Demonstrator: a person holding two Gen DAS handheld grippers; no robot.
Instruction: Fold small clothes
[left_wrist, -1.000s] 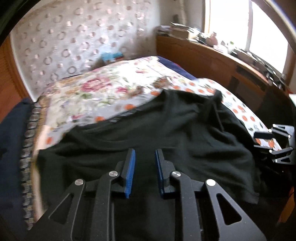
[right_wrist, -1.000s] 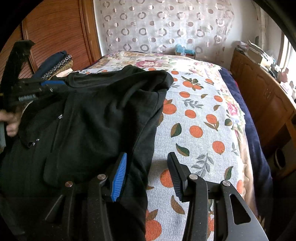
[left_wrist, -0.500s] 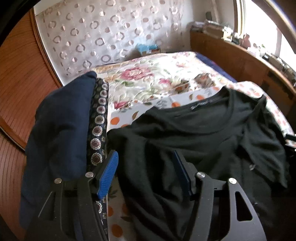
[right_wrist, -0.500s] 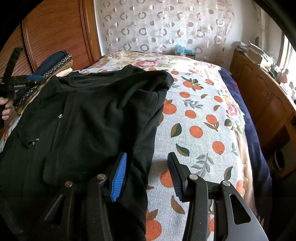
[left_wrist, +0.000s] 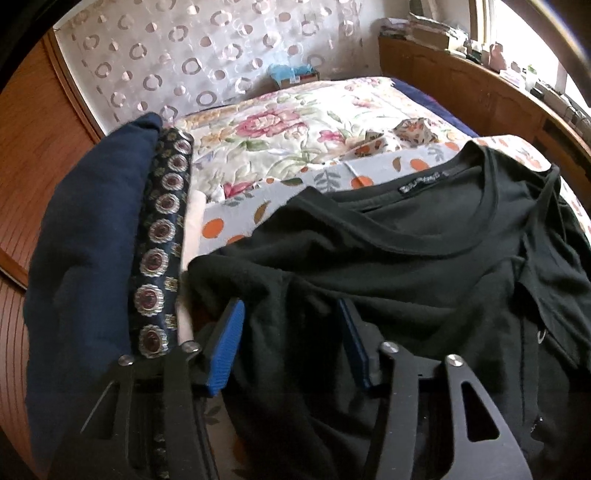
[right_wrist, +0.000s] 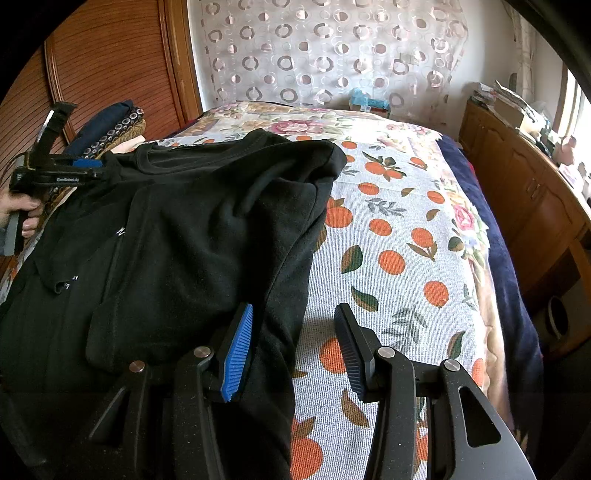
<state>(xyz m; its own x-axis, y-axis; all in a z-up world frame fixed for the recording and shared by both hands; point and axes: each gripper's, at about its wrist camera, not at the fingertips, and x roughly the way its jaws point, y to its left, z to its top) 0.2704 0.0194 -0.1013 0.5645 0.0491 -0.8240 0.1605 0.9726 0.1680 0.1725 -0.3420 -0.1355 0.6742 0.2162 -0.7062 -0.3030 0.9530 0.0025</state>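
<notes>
While draped in soft rumpled folds, black knit shirt between left tool's parted ribbed pads.

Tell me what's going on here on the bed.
A person is folding a black T-shirt on an orange-print bed cover, with tongs in each hand. The left tongs, just closing a little, straddle shirt fabric near a shoulder without pinching. The right tongs sit open over the shirt's opposite edge.
</notes>
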